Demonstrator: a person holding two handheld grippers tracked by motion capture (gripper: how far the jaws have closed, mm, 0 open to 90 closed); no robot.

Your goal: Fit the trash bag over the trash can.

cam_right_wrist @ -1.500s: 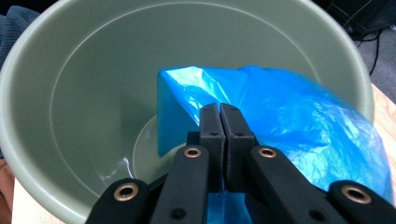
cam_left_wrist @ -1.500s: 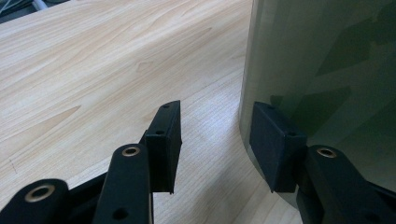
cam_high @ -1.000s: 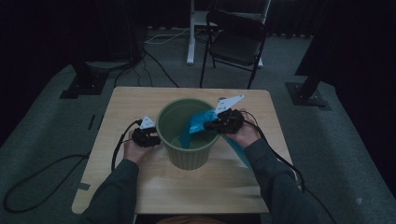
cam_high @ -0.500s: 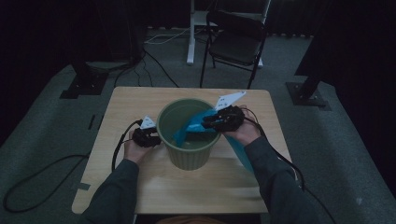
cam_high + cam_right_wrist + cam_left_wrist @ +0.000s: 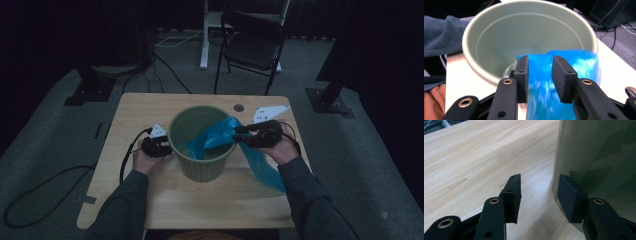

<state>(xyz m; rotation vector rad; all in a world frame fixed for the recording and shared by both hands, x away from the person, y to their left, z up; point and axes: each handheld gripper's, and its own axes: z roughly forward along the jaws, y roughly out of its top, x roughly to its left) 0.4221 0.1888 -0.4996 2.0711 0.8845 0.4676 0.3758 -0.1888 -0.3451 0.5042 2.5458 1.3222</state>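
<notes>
- The green bin (image 5: 202,145) stands upright near the middle of the table (image 5: 150,110), and a blue plastic bag (image 5: 220,140) drapes over its rim at about 3 o'clock, part inside and a long tail hanging down the outside toward 5 o'clock.
- The right hand-held gripper (image 5: 239,133) sits at that 3 o'clock rim. Its jaws have just been opening, and they now stand apart with the blue film lying between them, not pinched as far as I can see.
- The left hand-held gripper (image 5: 164,148) is at 9 o'clock, jaws apart, one pad against or just beside the bin's outer wall; it looks set to steady the bin rather than clamp it.
- The bag looks thin, limp and slippery: it should weigh next to nothing, bunch easily and slide off the rim if let go. I would take it by its top edge, where the film can be gathered double.
- The bin seems light, stiff plastic; a pull on the bag could tip or skate it.
- The table's near edge lies close behind the hanging tail; there is open tabletop at 12 o'clock and on the far left, and a chair (image 5: 255,47) beyond.
</notes>
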